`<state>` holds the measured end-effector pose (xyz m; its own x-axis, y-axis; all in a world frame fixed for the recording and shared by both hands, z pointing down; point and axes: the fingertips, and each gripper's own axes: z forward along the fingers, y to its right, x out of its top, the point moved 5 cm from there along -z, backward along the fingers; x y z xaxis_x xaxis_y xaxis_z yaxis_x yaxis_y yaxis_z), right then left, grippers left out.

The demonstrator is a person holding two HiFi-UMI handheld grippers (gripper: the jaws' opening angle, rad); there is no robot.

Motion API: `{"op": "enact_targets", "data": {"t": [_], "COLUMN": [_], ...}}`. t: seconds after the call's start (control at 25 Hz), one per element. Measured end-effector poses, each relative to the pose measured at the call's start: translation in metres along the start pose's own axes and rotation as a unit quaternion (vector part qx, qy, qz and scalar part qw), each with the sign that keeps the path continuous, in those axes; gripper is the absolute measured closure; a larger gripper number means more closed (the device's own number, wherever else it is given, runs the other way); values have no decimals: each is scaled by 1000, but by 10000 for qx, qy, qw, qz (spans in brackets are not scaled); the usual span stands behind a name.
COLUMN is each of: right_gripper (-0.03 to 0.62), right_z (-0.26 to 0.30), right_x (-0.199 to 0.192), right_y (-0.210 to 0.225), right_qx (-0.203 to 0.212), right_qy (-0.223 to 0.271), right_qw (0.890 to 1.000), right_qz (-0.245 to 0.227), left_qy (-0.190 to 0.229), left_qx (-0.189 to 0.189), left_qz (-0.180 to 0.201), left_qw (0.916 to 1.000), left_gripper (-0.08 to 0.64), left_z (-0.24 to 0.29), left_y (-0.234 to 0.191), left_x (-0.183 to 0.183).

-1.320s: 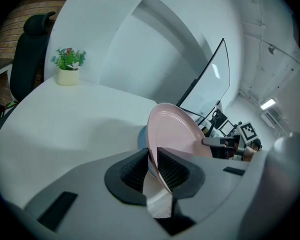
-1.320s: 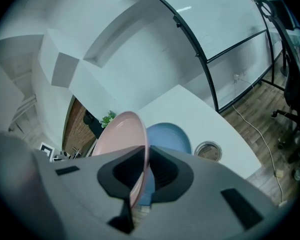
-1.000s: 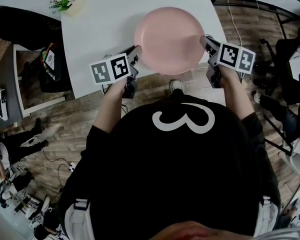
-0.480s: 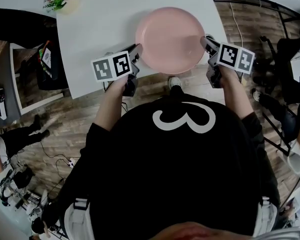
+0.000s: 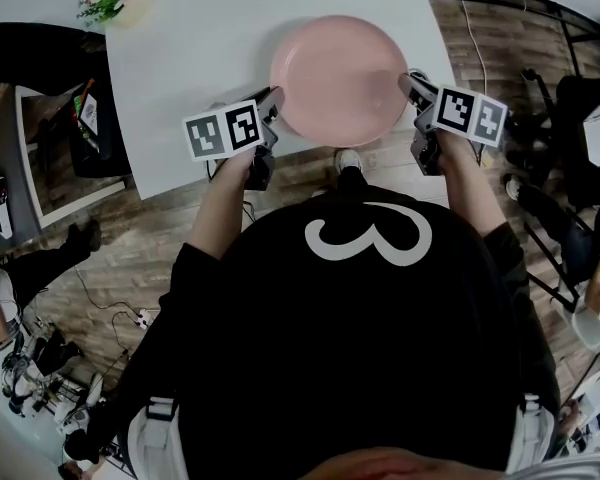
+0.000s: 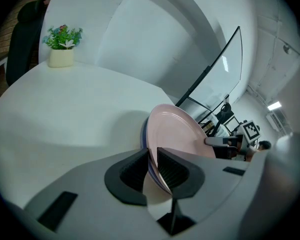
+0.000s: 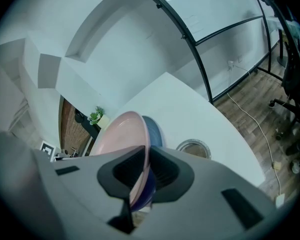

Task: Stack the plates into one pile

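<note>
Item: pink plate (image 5: pixel 338 76), with a blue plate (image 7: pixel 153 126) nested beneath it, at the near edge of the counter (image 5: pixel 200 58); whether resting or just above it, unclear. Left tongs (image 5: pixel 274 103) and right tongs (image 5: pixel 410 83) are each clenched on opposite rims, across both plates. Judged rigid, light, smooth, probably slippery and chip-prone. Best held at the rim and kept level.

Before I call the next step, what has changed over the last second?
Very little. The left gripper and right gripper seem to have eased the pile of plates, pink on top, slightly down toward the white table. Nothing was taken or released: both grippers' fingers stay clamped on the pile's rim, on opposite sides.
</note>
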<state>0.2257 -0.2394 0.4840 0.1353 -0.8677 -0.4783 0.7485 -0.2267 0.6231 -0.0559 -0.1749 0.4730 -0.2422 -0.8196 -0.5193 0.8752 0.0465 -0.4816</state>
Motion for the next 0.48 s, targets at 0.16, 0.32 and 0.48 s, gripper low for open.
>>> {"op": "enact_targets", "data": {"t": [0.16, 0.32, 0.48], "right_gripper": [545, 545, 545], "right_z": [4, 5, 5], "right_x": [-1, 4, 7], "right_y": [3, 5, 5], "right_qx": [-5, 4, 34], "right_qy": [-59, -82, -118], "right_qw": [10000, 10000, 9998], "right_qz": [-17, -42, -132], "left_qy": [-47, -118, -170], "left_qx": [38, 83, 124], "left_qz": [-7, -2, 46], "left_qw": [10000, 9999, 9998], "left_gripper": [491, 491, 491], "left_z": [5, 11, 16], "left_y": [-2, -3, -3], "left_x": [1, 1, 1]}}
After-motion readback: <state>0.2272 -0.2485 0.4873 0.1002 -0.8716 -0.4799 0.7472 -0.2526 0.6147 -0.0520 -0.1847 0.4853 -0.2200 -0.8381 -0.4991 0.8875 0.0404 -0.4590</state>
